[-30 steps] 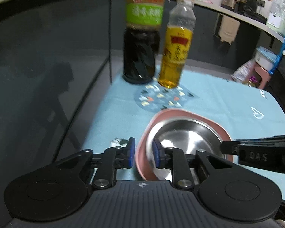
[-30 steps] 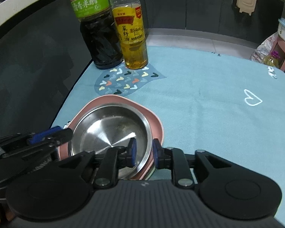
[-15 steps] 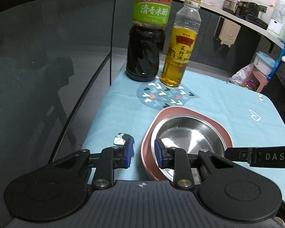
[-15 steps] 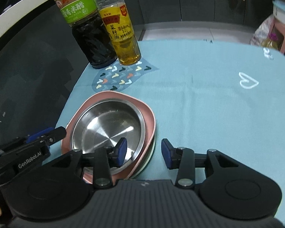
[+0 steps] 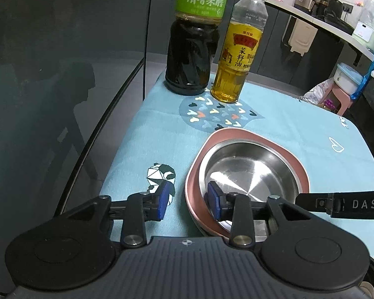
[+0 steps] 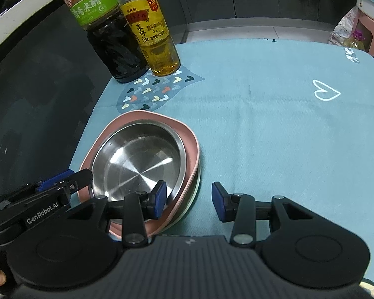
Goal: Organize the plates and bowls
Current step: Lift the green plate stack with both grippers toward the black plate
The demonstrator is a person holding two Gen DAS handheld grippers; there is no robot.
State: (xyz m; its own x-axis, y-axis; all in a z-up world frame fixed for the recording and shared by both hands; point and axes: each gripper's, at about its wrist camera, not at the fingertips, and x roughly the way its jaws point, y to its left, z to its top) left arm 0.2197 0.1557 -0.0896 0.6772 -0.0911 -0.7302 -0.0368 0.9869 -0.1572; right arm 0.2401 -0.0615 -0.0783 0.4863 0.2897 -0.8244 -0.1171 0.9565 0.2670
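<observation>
A steel bowl (image 5: 251,172) (image 6: 139,159) sits nested in a pink squarish plate (image 5: 256,139) (image 6: 187,134), with a pale plate edge (image 6: 195,191) showing under it, on the blue tablecloth. My left gripper (image 5: 188,200) is open; its jaws straddle the stack's left rim, one pad over the bowl, one over the cloth. My right gripper (image 6: 189,200) is open, straddling the stack's right rim. Each gripper also shows in the other's view: the left gripper (image 6: 62,182) and the right gripper (image 5: 336,203).
A dark vinegar bottle (image 5: 194,49) (image 6: 112,42) and a yellow oil bottle (image 5: 236,57) (image 6: 154,37) stand at the back left of the table on the blue cloth (image 6: 274,129). The table's left edge (image 5: 127,137) borders a dark glass wall. Kitchen counter and stool lie beyond.
Both grippers have opened from nearly shut on the stack's rims to wide open. Both have drawn back slightly; the stack rests on the cloth.
</observation>
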